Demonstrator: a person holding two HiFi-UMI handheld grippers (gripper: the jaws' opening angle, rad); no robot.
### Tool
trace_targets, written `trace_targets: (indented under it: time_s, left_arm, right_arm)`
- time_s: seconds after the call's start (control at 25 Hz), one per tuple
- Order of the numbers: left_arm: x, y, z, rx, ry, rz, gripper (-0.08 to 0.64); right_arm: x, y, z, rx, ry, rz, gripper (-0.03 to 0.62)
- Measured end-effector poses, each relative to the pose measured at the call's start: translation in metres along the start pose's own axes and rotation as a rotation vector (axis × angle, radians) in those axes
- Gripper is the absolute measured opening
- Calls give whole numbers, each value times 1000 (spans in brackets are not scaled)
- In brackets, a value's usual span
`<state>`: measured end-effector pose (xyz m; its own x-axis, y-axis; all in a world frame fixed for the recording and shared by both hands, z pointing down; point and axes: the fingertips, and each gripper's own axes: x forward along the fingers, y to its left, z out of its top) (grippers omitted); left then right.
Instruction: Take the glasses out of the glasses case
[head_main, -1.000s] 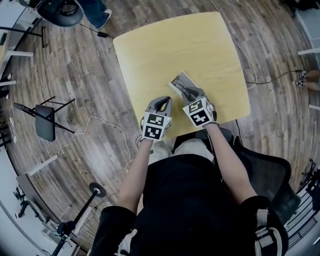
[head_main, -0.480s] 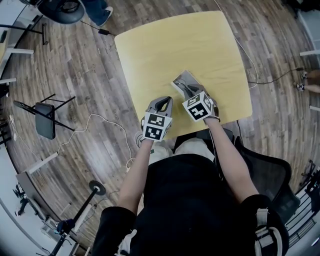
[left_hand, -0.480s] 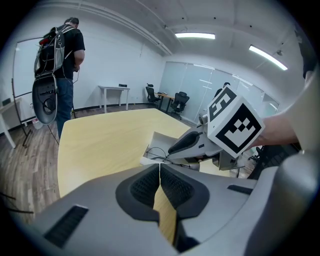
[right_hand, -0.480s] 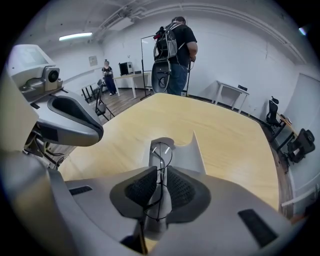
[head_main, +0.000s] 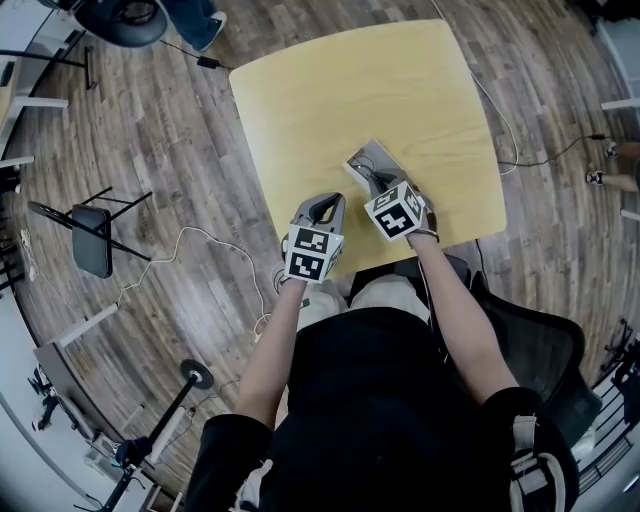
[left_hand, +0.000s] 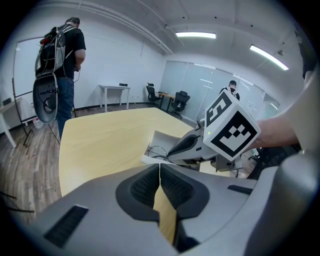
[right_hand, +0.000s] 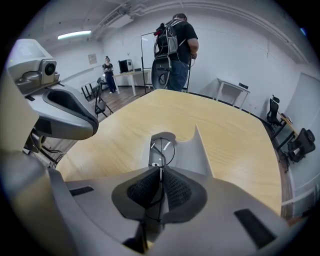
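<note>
An open grey glasses case (head_main: 372, 158) lies near the front of the yellow table (head_main: 330, 90). Thin black wire-framed glasses (right_hand: 162, 148) lie in it. My right gripper (head_main: 380, 186) dips steeply into the case (right_hand: 189, 150). Its jaws have just been closing, and the right gripper (right_hand: 160, 176) now pinches a thin black part of the glasses frame between its pads. My left gripper (head_main: 322, 206) hovers by the table's near edge, to the left of the case. The left gripper (left_hand: 160, 175) is shut with nothing in it and looks at the case (left_hand: 162, 142) and the glasses (left_hand: 156, 150).
A person with a backpack (right_hand: 175, 45) stands beyond the far side of the table. On the wooden floor to the left stand a black folding chair (head_main: 92, 245) and loose cables (head_main: 190, 245). An office chair (head_main: 540, 350) is behind me.
My right gripper has sunk a little further into the case and tilted steeper. The left gripper has stayed put.
</note>
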<state>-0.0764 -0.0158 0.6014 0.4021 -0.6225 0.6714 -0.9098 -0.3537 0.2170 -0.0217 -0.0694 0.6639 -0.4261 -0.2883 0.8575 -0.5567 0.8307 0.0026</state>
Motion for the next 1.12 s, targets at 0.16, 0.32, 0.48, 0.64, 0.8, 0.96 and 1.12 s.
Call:
trace_targets:
  time_s: [0.16,0.32,0.48,0.64,0.8,0.96,1.12]
  left_arm:
    - [-1,-2,0,4,10,7,25]
    - [-8,-3,0,5,13,16,25]
    - [-14,-10,2,5,2,20,25]
    - [-17,-16,8,0,-18,30,25]
    - [-24,-18,20,2,-42,34,25]
    - [-31,-20,32,8,-69,40,25]
    - [-36,-24,49,13,-103,40,25]
  right_arm:
    - [-3,-3,1,14,-19,3,29]
    - [-8,-2,1,41,-34,5,26]
    - [-20,-4,1,66,-82,-3,25]
    - [-35,-5,6,71,-164,20,25]
    - [-52,-4,17,51,-238,33,24]
    - [-75,-5,28,75,-297,36,23]
    - [-100,-11,38,117,-379,36,23]
